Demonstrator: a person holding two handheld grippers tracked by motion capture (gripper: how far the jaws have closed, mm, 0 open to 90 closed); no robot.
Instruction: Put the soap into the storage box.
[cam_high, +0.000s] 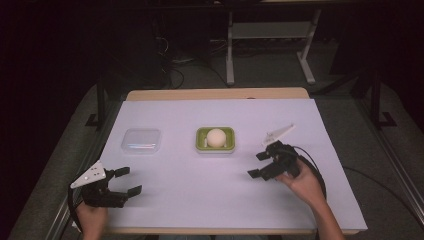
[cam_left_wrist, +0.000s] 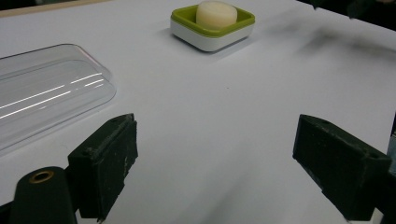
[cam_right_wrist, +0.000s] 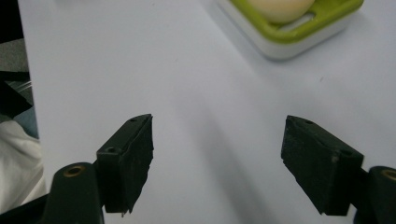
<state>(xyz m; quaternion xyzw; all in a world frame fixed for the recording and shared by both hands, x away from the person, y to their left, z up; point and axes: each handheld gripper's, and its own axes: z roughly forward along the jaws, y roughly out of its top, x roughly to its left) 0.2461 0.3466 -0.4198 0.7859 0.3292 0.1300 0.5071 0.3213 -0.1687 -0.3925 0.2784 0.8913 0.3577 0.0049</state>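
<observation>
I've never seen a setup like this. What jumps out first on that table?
A green-and-white soap dish with a pale round soap in it sits mid-table on the white table cover. A clear plastic lid lies to its left. Nearer the person, the left gripper and right gripper are each hand-held, jaws apart and holding nothing.

We're in a lab-style test room: white-covered table (cam_high: 200, 200) as staged work surface, grey carpet floor (cam_high: 270, 70), bare desk frame legs (cam_high: 230, 50) and loose cables (cam_high: 170, 62) behind, dark surroundings.
</observation>
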